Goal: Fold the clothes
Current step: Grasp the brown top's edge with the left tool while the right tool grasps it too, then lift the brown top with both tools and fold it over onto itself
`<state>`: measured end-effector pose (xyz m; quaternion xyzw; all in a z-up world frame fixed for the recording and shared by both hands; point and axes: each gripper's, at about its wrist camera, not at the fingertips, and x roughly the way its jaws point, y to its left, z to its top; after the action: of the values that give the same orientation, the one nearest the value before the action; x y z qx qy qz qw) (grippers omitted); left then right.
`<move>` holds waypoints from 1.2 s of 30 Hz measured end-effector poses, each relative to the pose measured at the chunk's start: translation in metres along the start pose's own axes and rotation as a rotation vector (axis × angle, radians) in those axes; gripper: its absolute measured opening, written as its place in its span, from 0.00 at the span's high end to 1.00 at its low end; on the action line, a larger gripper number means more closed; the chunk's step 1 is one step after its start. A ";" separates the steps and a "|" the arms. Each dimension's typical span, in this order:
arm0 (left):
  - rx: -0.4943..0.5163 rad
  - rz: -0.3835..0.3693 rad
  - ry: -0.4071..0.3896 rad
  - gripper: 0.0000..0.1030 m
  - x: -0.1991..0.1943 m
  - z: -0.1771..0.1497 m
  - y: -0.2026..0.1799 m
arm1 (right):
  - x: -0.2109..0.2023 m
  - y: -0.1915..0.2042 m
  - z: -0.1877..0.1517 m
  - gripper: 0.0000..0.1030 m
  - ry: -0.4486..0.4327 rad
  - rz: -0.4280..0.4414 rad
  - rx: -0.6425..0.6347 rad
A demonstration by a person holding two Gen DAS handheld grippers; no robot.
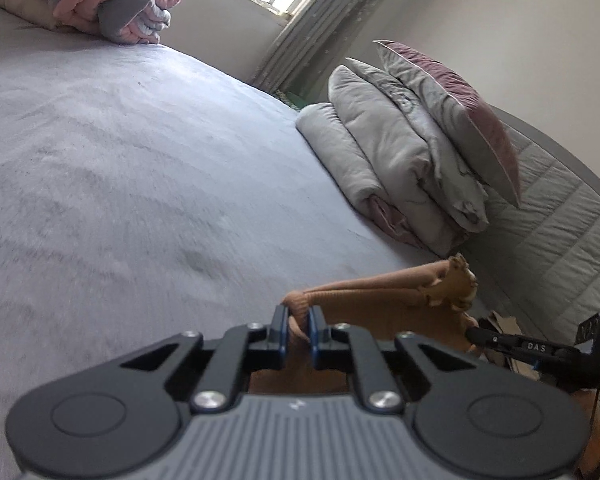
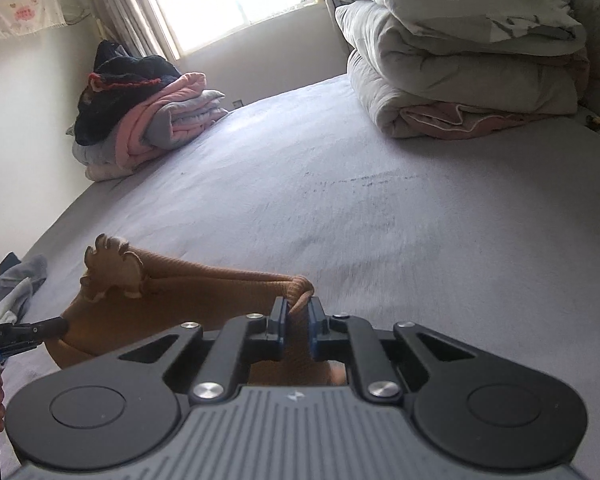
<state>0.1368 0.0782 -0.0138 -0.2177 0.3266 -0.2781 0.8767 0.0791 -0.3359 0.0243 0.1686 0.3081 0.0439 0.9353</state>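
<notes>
the left gripper [image 1: 299,326] and right gripper [image 2: 299,316] each pinch a corner of the tan ribbed knit garment [image 2: 188,300], stretched between them above the grey bed [image 2: 340,200]; soft, light, likely sagging, best held by its corners.

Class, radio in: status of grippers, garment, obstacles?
Left gripper and right gripper shut on brown garment. Garment stretched between them. Bed ahead bare.

Bed [image 2: 340,208] covered by a grey fleecy sheet. Folded grey duvet stack [image 2: 452,76] sits at its head end. Folded clothes pile [image 2: 148,120] lies well apart from the duvet stack, by the window wall.
</notes>
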 end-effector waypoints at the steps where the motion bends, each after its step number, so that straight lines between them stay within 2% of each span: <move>1: 0.001 -0.004 0.003 0.90 -0.005 -0.005 -0.002 | -0.004 0.000 -0.004 0.89 0.004 0.002 0.003; 4: -0.003 -0.006 0.015 0.90 -0.020 -0.021 -0.005 | -0.020 -0.003 -0.021 0.89 0.010 0.011 0.028; 8: 0.025 0.019 0.077 0.90 -0.029 -0.044 -0.011 | -0.035 -0.004 -0.046 0.89 0.022 0.017 0.044; 18: 0.129 0.091 0.216 0.90 -0.035 -0.089 -0.018 | -0.039 -0.008 -0.090 0.88 0.144 -0.005 0.042; 21: 0.119 0.092 0.254 0.87 -0.038 -0.092 -0.019 | -0.040 -0.012 -0.098 0.84 0.195 -0.007 0.051; 23: 0.074 0.077 0.277 0.85 -0.043 -0.092 -0.015 | -0.043 -0.014 -0.101 0.81 0.248 -0.014 0.057; 25: 0.018 0.059 0.270 0.76 -0.051 -0.092 -0.010 | -0.049 -0.018 -0.103 0.81 0.272 -0.028 0.058; 27: -0.054 0.042 0.227 0.62 -0.058 -0.089 -0.003 | -0.059 -0.025 -0.103 0.79 0.253 -0.010 0.105; 29: -0.137 0.012 0.191 0.56 -0.063 -0.087 0.005 | -0.067 -0.035 -0.103 0.66 0.229 0.022 0.188; 30: -0.184 0.002 0.175 0.53 -0.063 -0.086 0.009 | -0.069 -0.040 -0.103 0.64 0.216 0.043 0.235; 32: -0.287 -0.015 0.147 0.49 -0.061 -0.087 0.019 | -0.071 -0.049 -0.105 0.59 0.195 0.094 0.340; 35: -0.486 -0.029 0.145 0.48 -0.054 -0.096 0.038 | -0.066 -0.059 -0.110 0.56 0.184 0.172 0.498; 36: -0.522 -0.028 0.148 0.48 -0.051 -0.099 0.040 | -0.063 -0.060 -0.111 0.56 0.181 0.194 0.541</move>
<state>0.0494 0.1208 -0.0821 -0.4201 0.4473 -0.2118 0.7606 -0.0385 -0.3723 -0.0440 0.4355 0.3733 0.0640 0.8166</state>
